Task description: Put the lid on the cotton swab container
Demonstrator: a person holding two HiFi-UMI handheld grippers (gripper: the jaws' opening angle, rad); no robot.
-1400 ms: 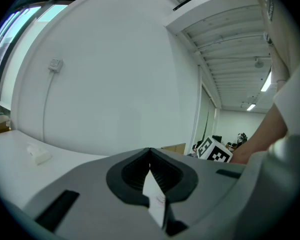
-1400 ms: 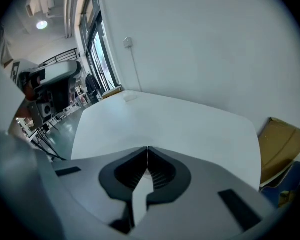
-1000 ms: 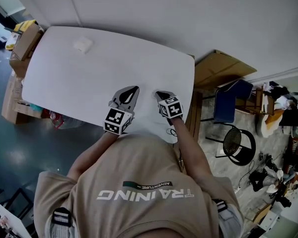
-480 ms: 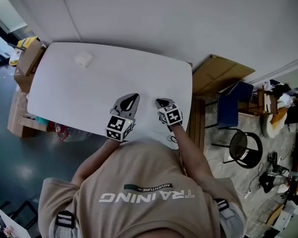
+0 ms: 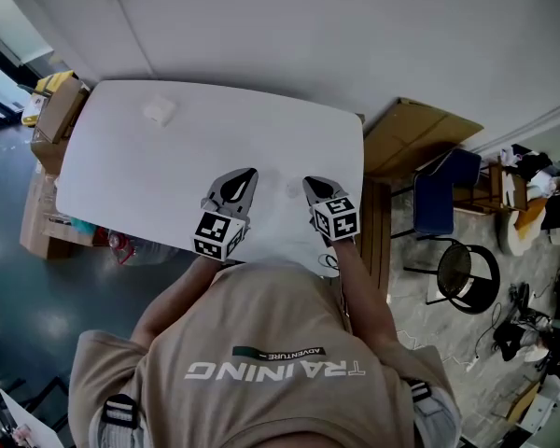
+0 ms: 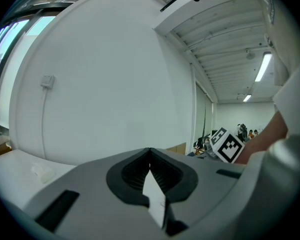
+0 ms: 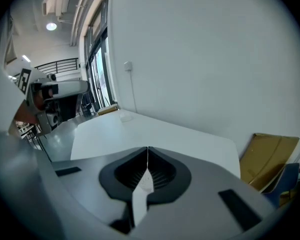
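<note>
A small whitish container [image 5: 159, 110] sits alone near the far left corner of the white table [image 5: 205, 147]; I cannot tell whether a lid is on it. It also shows as a pale lump [image 6: 42, 171] in the left gripper view and as a small object [image 7: 125, 116] in the right gripper view. My left gripper [image 5: 242, 177] and right gripper [image 5: 312, 188] hover side by side over the table's near edge, far from the container. Both are shut with nothing between the jaws [image 6: 150, 153] [image 7: 148, 151].
Cardboard boxes [image 5: 61, 105] stand off the table's left end. A flat cardboard sheet [image 5: 420, 133] leans by the wall on the right, with a blue chair [image 5: 443, 194] and a black stool [image 5: 457, 271] beyond it. The white wall runs behind the table.
The right gripper has drifted a little to the right and towards me, the left one slightly left. Both stay shut; the container has not moved.
</note>
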